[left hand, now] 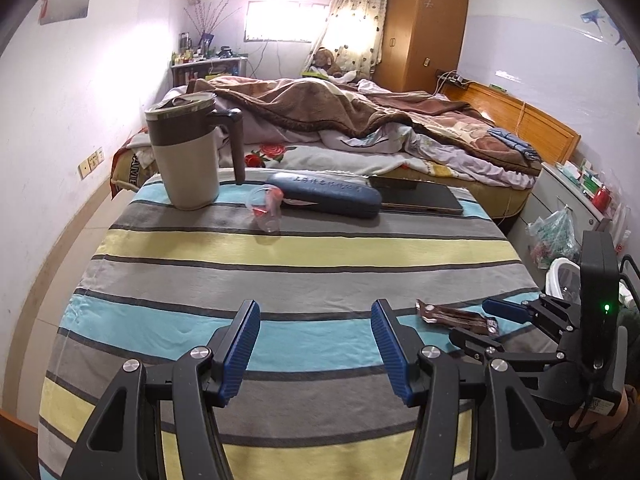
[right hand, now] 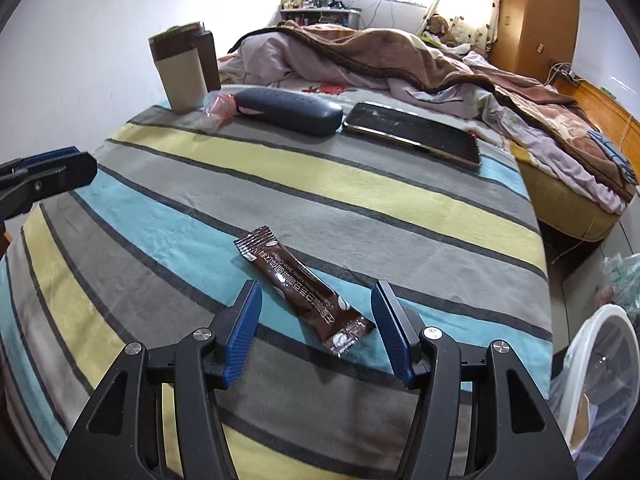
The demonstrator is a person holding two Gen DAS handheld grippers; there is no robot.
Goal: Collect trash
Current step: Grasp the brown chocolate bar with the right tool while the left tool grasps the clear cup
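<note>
Low in the right wrist frame, the right claw (right hand: pixel 316 320) is hanging spread wide, its fingers flanking a brown wrapper (right hand: pixel 302 289) without touching.
Lower centre of the left wrist frame, the left claw (left hand: pixel 316 344) is gaping, released, over the striped worktop (left hand: pixel 280 248); the wrapper is lying flat on a blue stripe.

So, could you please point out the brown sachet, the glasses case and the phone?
brown sachet (right hand: pixel 304 288), right wrist view, middle.
glasses case (right hand: pixel 288 110), right wrist view, lid top.
phone (right hand: pixel 416 132), right wrist view, screen.

brown sachet (right hand: pixel 303 289): print unreadable; glasses case (right hand: pixel 288 109): embossing illegible.
</note>
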